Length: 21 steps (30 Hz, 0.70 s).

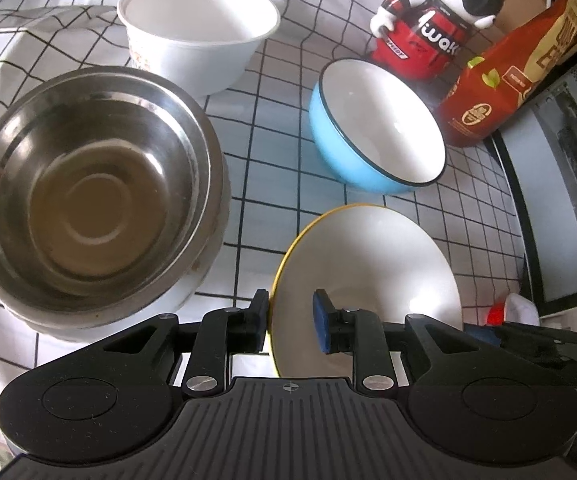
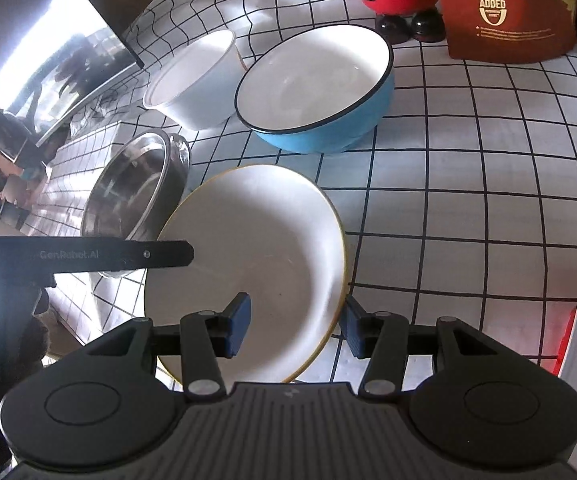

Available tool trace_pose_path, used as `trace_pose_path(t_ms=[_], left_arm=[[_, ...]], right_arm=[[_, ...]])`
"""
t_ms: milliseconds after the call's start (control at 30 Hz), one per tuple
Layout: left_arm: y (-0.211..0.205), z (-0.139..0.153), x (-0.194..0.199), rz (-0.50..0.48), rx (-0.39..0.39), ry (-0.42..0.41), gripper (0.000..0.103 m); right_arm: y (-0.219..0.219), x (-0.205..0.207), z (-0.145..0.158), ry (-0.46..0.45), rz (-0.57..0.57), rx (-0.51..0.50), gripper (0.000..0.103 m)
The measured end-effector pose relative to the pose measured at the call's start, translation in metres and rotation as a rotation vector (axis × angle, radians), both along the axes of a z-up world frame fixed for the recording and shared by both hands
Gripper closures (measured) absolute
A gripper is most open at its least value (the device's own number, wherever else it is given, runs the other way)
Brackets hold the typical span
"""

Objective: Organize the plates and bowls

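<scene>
Plate (image 1: 372, 264) front and centre: white with a yellow rim, tilted up off the checked tablecloth (image 1: 272, 168), and every other piece sits around it. On its left edge, the left gripper (image 1: 291, 320) straddles the rim, one pad outside against the yellow edge, the blue pad (image 1: 322, 328) inside standing clear of the white face, so its jaws are parted, no squeeze. On the plate's right edge, the right gripper (image 2: 294, 326) brackets the rim, jaws also apart, with daylight between pad and plate on the inner side. Just beyond the plate sits the blue bowl (image 1: 368, 128), tipped on its side. Left of the plate stand the stacked steel bowls (image 1: 88, 192), and beyond those a white paper bowl (image 1: 200, 40). Behind the blue bowl: a red toy figure (image 1: 428, 24) and a red-brown snack bag (image 1: 520, 72).
</scene>
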<state>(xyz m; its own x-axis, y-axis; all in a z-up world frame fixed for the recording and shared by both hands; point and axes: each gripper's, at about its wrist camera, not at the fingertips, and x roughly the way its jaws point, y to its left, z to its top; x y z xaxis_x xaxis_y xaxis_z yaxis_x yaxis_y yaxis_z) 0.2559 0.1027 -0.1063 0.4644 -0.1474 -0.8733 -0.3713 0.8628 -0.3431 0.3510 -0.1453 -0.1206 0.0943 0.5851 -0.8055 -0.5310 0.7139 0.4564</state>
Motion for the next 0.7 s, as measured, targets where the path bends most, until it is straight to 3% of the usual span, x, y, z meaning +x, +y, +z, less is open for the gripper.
trace_pose_path(t_ms=[300,433,533,700], left_arm=[[0.009,0.005,0.0,-0.026,-0.012,0.014,0.07],[0.01,0.017,0.004,-0.06,0.03,-0.004,0.07],[0.016,0.041,0.012,-0.091,0.034,-0.053,0.07],[0.022,0.108,0.036,-0.161,0.099,-0.236,0.07]], right_arm=[[0.009,0.0,0.0,-0.022,-0.012,0.002,0.053],[0.008,0.0,0.008,-0.076,-0.044,-0.026,0.053],[0.001,0.006,0.032,-0.138,-0.081,-0.036,0.053],[-0.008,0.026,0.11,-0.388,-0.172,-0.019,0.052]])
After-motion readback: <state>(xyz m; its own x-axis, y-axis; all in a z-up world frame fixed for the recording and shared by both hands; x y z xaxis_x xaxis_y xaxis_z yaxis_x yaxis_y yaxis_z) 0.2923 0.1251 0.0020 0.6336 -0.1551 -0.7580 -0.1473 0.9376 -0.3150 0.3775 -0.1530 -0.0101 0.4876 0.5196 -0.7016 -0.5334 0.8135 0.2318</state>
